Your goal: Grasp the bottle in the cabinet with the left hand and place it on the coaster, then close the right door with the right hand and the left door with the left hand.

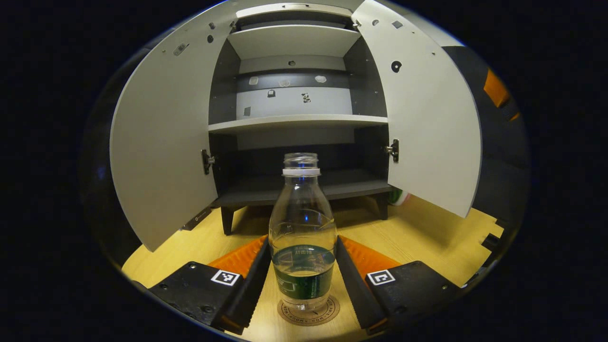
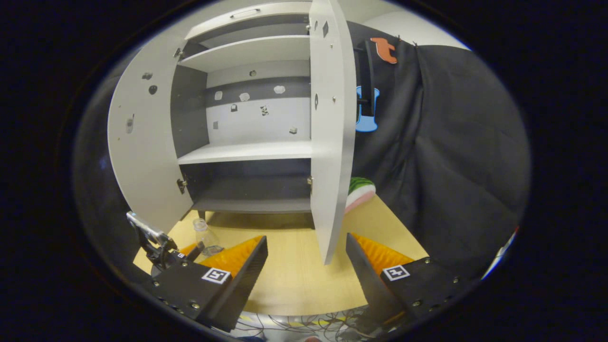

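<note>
A clear plastic bottle [image 1: 302, 223] with a green label and no cap stands upright on the round brown coaster [image 1: 331, 311] on the wooden table. My left gripper [image 1: 302, 240] is shut on the bottle, one finger against each side. Behind it the grey cabinet [image 1: 297, 121] has its left door [image 1: 161, 142] and right door [image 1: 427, 118] wide open, the shelves bare. In the right gripper view my right gripper [image 2: 306, 240] is open and holds nothing, in front of the right door's [image 2: 330, 142] edge. The bottle [image 2: 202, 232] and left gripper [image 2: 164, 249] sit at lower left.
A green and pink striped object [image 2: 361, 190] lies on the table behind the right door. Black cloth [image 2: 441, 156] hangs close on the right. Loose cables [image 2: 304, 327] lie at the table's near edge. The wooden tabletop [image 2: 294, 270] stretches before the cabinet.
</note>
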`<state>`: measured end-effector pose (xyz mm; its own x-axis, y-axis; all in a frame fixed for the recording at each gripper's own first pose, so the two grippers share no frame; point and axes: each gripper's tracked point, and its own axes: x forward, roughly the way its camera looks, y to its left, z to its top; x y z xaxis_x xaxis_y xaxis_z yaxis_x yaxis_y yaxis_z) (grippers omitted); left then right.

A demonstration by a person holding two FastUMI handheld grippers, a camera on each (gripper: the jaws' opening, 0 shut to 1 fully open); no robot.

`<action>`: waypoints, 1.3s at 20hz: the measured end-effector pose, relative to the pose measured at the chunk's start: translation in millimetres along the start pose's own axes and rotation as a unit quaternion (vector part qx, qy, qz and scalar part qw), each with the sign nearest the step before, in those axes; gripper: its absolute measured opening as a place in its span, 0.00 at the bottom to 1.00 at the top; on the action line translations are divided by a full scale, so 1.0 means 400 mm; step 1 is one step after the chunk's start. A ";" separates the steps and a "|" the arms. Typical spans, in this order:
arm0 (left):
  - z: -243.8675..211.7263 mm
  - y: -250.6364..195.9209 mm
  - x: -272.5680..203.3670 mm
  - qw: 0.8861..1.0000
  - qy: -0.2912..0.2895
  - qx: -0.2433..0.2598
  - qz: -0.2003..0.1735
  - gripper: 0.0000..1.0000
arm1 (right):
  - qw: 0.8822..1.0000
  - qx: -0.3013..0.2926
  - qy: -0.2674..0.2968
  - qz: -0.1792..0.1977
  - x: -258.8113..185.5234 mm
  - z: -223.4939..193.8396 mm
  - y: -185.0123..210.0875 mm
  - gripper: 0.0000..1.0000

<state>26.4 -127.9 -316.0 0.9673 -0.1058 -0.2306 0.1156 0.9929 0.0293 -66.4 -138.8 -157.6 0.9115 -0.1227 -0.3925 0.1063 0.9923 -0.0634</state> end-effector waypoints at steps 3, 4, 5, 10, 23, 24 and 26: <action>-0.040 0.004 0.005 1.000 0.014 -0.004 0.008 0.82 | 1.000 -0.010 0.001 0.000 -0.002 0.002 -0.005 1.00; -0.046 0.004 -0.001 1.000 0.019 -0.003 0.009 0.83 | 1.000 -0.011 0.002 0.000 0.002 -0.001 -0.006 1.00; -0.034 -0.001 0.001 1.000 0.004 0.000 0.005 0.83 | 1.000 -0.009 0.003 0.000 0.003 -0.001 -0.005 1.00; -0.052 -0.007 -0.032 1.000 0.020 0.009 0.006 0.83 | 1.000 -0.003 0.008 0.005 0.012 -0.010 0.001 1.00; 0.026 0.011 -0.083 1.000 0.006 0.012 0.017 0.87 | 1.000 0.012 -0.003 0.017 -0.011 -0.001 0.013 0.98; 0.039 0.010 -0.090 1.000 0.000 0.016 0.017 0.87 | 1.000 0.015 -0.006 0.018 -0.015 0.004 0.012 0.98; 0.063 0.013 -0.104 1.000 -0.004 0.022 0.016 0.87 | 0.999 0.022 -0.015 0.020 -0.022 0.023 0.008 0.98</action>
<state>-7.5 -119.9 -281.8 0.9724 -0.0740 -0.2211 0.0938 0.9924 0.0800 -70.4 -134.3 -145.9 0.9270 -0.0835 -0.3656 0.0866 0.9962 -0.0080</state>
